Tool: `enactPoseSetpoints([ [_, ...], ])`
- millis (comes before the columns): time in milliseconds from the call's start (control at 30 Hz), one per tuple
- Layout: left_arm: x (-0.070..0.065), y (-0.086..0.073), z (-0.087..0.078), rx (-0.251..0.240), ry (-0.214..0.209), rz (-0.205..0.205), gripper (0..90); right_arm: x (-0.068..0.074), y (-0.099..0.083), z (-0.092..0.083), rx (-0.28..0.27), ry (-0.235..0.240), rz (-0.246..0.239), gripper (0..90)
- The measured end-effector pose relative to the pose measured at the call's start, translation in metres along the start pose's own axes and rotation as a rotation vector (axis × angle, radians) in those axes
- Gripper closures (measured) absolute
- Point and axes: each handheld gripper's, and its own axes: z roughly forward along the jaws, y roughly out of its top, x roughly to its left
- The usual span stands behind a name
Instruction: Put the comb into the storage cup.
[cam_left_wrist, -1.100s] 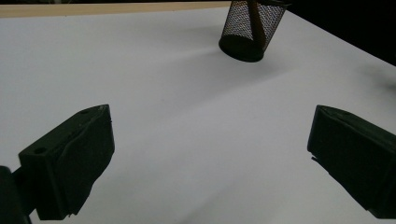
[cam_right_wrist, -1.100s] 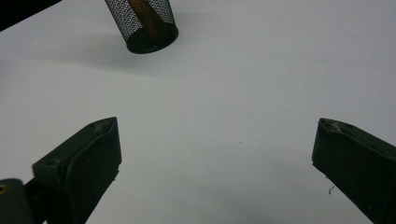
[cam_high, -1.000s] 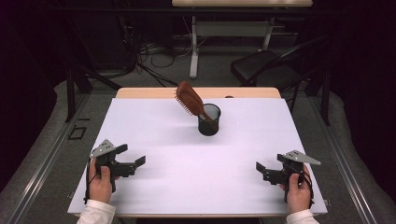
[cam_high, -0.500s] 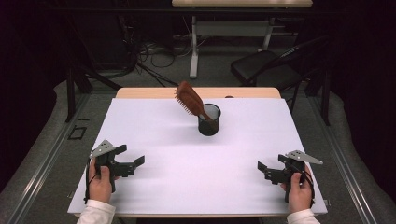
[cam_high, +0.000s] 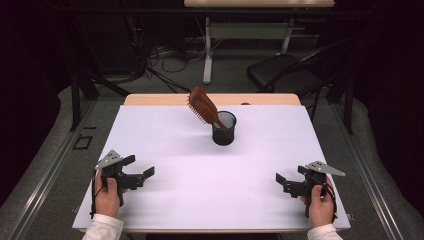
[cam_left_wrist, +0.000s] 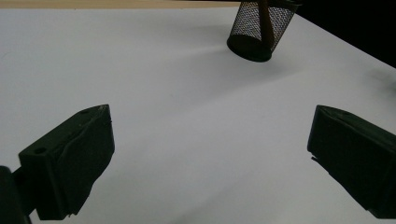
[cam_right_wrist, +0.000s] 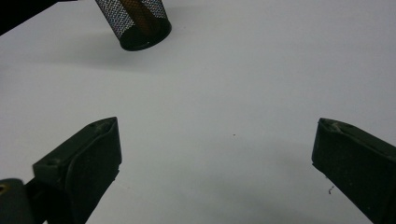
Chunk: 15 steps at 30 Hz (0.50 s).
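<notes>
I have the white table (cam_high: 165, 150) spread across the middle of the high view, bare over most of its surface, which leaves me free room to work from either side. Beyond its far edge, in the upper part of the frame, a dark chair (cam_high: 280, 72) and floor cables (cam_high: 160, 60) sit well clear of anything I need.

Just above the centre of that view stands the black mesh cup (cam_high: 223, 129), upright on the table. I judge it is set midway between my hands so that either one can reach it. The brown hairbrush (cam_high: 204, 106) stands in it handle down, its bristled head leaning out up and to the left over the rim; that tilt leaves the head exposed as the obvious place to take hold. In the left gripper view the cup (cam_left_wrist: 259, 29) sits at the top right with the handle showing through the mesh; in the right gripper view it (cam_right_wrist: 137, 23) is at the top left.

My left gripper (cam_high: 140, 172) rests at the lower left of the high view, jaws spread wide and holding nothing, pointed inward toward the cup. My right gripper (cam_high: 286, 181) mirrors it at the lower right, jaws likewise apart and empty. Both are well apart from the brush, so I read this as a ready stance with no approach begun.
</notes>
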Motion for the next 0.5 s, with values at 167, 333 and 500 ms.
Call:
enactPoseSetpoints([
  [167,0.001,-0.0001,0.0002,-0.004,-0.001,-0.006,0.9,0.0001,-0.0002,0.0003,-0.002,-0.001,0.001,1.3],
  [333,0.0013,-0.0002,0.0,-0.006,0.001,-0.008,0.9,0.0003,-0.0002,0.0004,-0.001,-0.003,-0.002,1.3],
  [500,0.0011,0.0002,-0.0006,-0.01,0.006,-0.01,0.9,0.0001,0.0,0.0,-0.008,-0.003,-0.003,1.3],
])
